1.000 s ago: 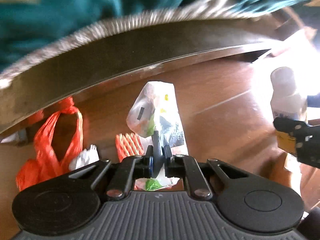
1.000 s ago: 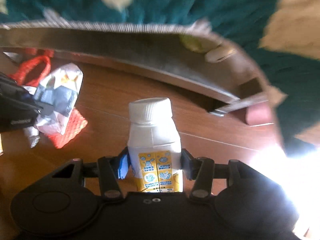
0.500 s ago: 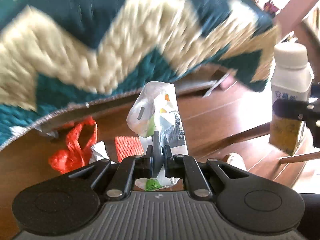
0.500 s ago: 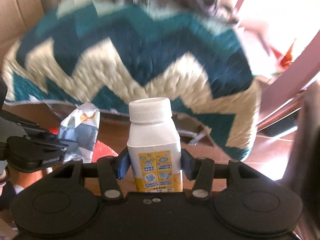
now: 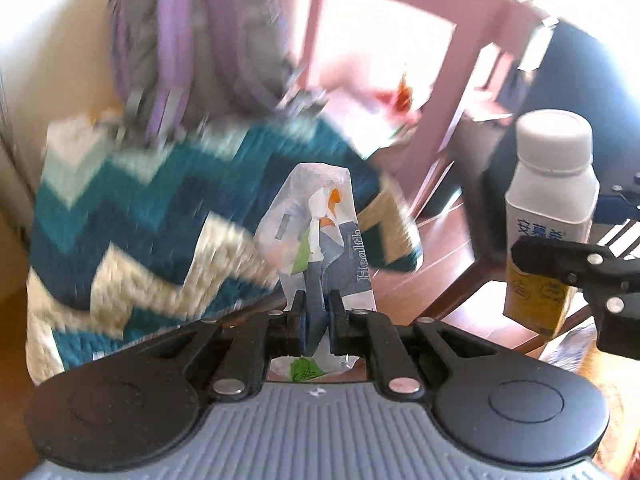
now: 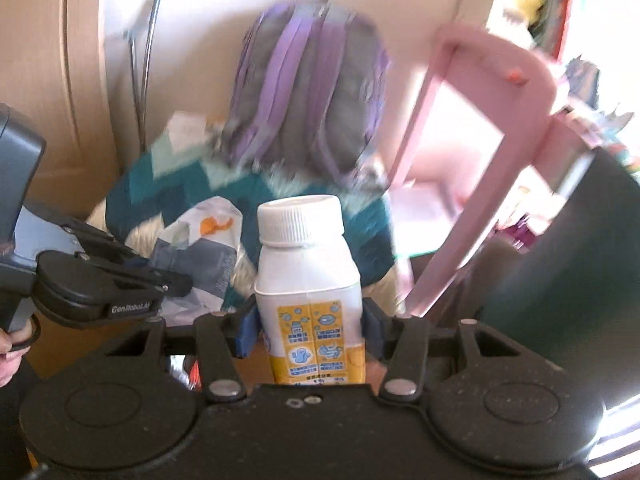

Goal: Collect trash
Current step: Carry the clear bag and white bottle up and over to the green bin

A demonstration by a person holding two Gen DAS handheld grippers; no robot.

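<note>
My left gripper [image 5: 316,312] is shut on a crumpled white and grey snack wrapper [image 5: 316,224] and holds it upright in the air. The wrapper also shows in the right wrist view [image 6: 200,252], with the left gripper [image 6: 176,280] at the left. My right gripper [image 6: 310,330] is shut on a white drink bottle with a yellow label [image 6: 308,284], held upright. The bottle also shows at the right of the left wrist view [image 5: 548,220], with the right gripper [image 5: 520,248] across its label.
A teal and cream zigzag blanket [image 5: 132,240] lies ahead, with a purple and grey backpack [image 6: 308,92] behind it. A pink chair frame [image 6: 472,168] stands to the right. A wooden floor [image 5: 452,244] and dark wooden chair legs [image 5: 468,284] show below.
Both grippers have risen and tilted up with their loads. The floor, the orange net bag and the red mesh have left view. The backpack and pink chair have come into view.
</note>
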